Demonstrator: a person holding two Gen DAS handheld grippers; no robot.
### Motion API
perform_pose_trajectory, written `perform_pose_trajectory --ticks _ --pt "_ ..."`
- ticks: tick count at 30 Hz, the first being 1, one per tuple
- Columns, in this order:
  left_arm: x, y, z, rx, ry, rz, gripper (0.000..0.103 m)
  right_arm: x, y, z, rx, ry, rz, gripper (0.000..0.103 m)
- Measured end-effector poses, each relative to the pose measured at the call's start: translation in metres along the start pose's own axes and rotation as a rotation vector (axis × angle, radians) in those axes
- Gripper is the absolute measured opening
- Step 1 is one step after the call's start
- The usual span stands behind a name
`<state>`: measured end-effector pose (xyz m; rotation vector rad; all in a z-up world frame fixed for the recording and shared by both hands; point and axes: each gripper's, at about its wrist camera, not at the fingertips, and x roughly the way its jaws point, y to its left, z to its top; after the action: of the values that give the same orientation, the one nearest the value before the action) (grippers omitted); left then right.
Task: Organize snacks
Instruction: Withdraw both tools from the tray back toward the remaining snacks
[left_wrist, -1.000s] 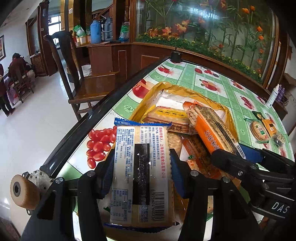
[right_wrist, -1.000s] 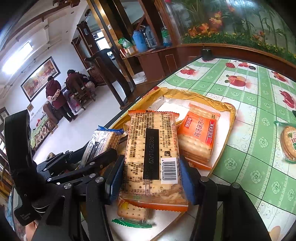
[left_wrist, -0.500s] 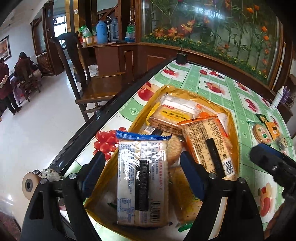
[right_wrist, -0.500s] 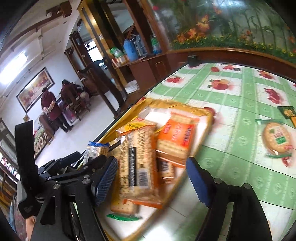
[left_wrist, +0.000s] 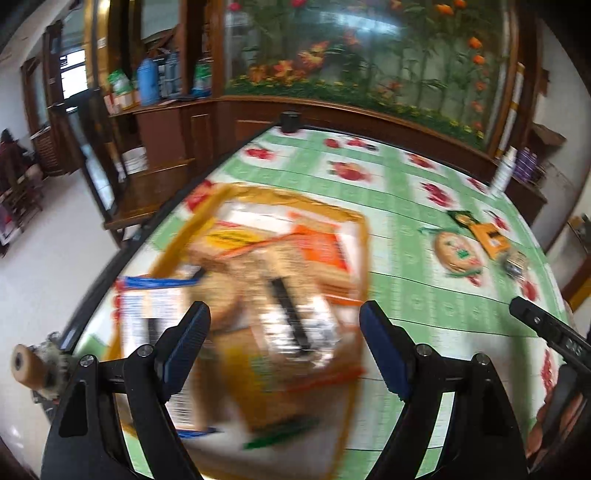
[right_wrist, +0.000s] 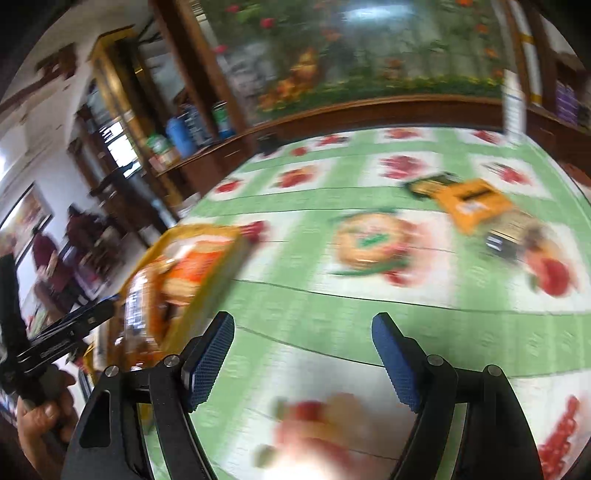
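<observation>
Two tools are in view, both spread wide and holding nothing. The left tool (left_wrist: 284, 347) hangs above a yellow tray (left_wrist: 364, 236) at the left edge of the desk (left_wrist: 424, 295), which wears a green cloth with red fruit prints. The tray is heaped with cracker packs (left_wrist: 284, 295), one blue-edged and several orange, all badly blurred. To the right, well apart from the tray, a round cookie pack (left_wrist: 456, 253) and an orange packet (left_wrist: 491, 238) lie loose on the cloth. The right tool (right_wrist: 303, 356) points over open cloth toward them.

The tray sits close to the desk's edge, so a careless push could likely tip it or shed packs to the floor. The heap looks loose, and a pack might slide off if another is dropped on top. The blur suggests fast motion, which could spoil a grab at the flat, slippery wrappers.

The left view shows the tray's whole contents; the right view shows only its near corner, but gives the loose snacks larger, plus a dark packet (right_wrist: 428, 186) behind the orange one and a blurred red and pale snack (right_wrist: 314, 424) between its own fingers.
</observation>
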<state>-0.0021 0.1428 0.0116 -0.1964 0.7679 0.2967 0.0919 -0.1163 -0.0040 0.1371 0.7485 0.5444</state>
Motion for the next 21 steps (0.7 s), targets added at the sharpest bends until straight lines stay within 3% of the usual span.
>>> perform_pose_trajectory --ticks 7,13,21 --pt "0.004 -0.070 0.007 0.098 0.020 -0.107 0.083 -0.019 -0.061 0.006 0.088 -0.031 -0.078 0.080" --pt "0.009 -0.113 0.015 0.158 0.024 -0.152 0.086 -0.032 -0.094 0.010 0.126 -0.057 -0.128 0.084" --pt "0.046 -0.143 0.028 0.102 0.082 -0.173 0.086 -0.025 -0.128 0.028 0.197 -0.048 -0.167 0.087"
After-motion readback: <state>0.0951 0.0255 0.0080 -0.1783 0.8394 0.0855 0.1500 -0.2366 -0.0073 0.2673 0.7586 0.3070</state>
